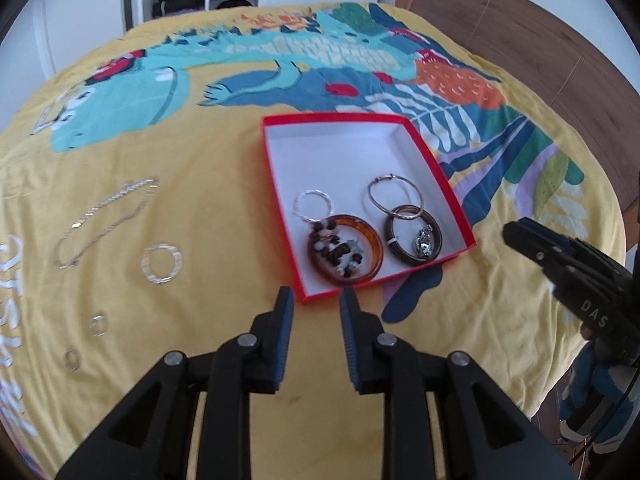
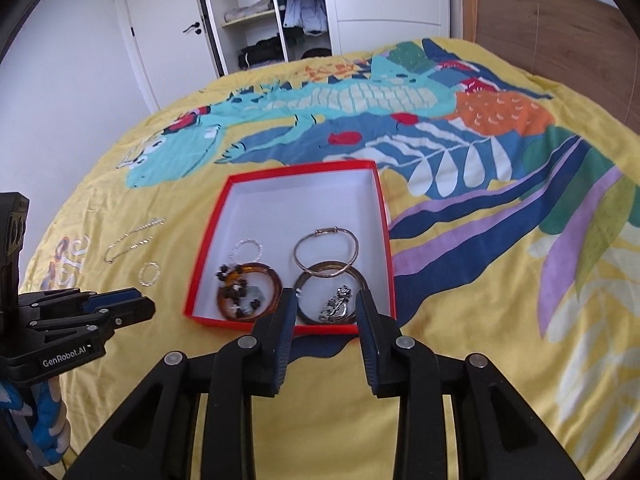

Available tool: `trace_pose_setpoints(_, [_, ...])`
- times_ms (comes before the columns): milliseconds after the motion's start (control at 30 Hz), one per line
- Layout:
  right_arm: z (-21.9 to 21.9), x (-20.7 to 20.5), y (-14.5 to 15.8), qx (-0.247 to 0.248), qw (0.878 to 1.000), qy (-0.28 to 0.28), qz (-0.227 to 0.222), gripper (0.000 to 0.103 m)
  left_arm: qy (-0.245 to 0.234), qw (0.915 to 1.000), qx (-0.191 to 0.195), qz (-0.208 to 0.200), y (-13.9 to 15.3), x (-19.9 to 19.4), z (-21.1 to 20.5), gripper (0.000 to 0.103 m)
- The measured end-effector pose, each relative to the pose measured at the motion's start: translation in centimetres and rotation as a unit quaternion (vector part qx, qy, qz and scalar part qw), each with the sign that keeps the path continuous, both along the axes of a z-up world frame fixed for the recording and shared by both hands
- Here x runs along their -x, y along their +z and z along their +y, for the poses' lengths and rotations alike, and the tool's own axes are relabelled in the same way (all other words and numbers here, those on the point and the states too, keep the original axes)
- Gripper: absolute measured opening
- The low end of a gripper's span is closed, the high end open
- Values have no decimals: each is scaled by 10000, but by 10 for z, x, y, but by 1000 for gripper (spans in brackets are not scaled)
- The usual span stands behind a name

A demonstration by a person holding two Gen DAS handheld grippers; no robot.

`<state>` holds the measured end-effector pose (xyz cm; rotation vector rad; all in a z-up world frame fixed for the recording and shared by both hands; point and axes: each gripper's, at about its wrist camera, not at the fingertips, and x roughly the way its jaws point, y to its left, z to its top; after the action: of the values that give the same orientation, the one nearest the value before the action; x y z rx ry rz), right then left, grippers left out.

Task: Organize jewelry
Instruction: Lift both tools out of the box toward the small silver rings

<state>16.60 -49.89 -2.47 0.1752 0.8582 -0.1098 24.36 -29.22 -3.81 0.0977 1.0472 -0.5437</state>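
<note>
Red box [image 1: 436, 184] before parted tools

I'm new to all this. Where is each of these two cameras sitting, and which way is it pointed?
Left wrist: sits on the left gripper, looking forward along its open fingers at the red box on the bedspread; the right gripper shows at the right edge.
Right wrist: sits on the right gripper, facing the red box closer up; the left gripper shows at left.
Both share the box, its bangles, the silver chain and the wardrobe beyond.
</note>
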Motion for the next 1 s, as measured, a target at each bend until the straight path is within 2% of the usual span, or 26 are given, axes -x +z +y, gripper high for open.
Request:
trace_pose_setpoints(267, [29, 42, 51, 137, 9993, 1, -337, 30, 322, 9984, -83, -453, 45, 33, 62, 23])
trace_pose_setpoints(400, [48, 62, 76, 191, 9983, 59, -545, 31, 580, 9962, -79, -640, 66, 51, 107, 23])
trace_pose_setpoints(600, [84, 90, 107, 240, 9958, 230, -859, 31, 1017, 9901, -119, -958, 94, 79, 178, 31])
trace_pose_setpoints(767, [115, 112, 129, 274, 9929, 420, -1074, 32, 1356, 9834, -76, -1203, 115, 109, 230, 31])
trace_pose_setpoints(1000, [155, 139, 148, 334, 9893, 651, -1264, 35, 1641, 9765, 71, -1398, 133, 142, 280, 32])
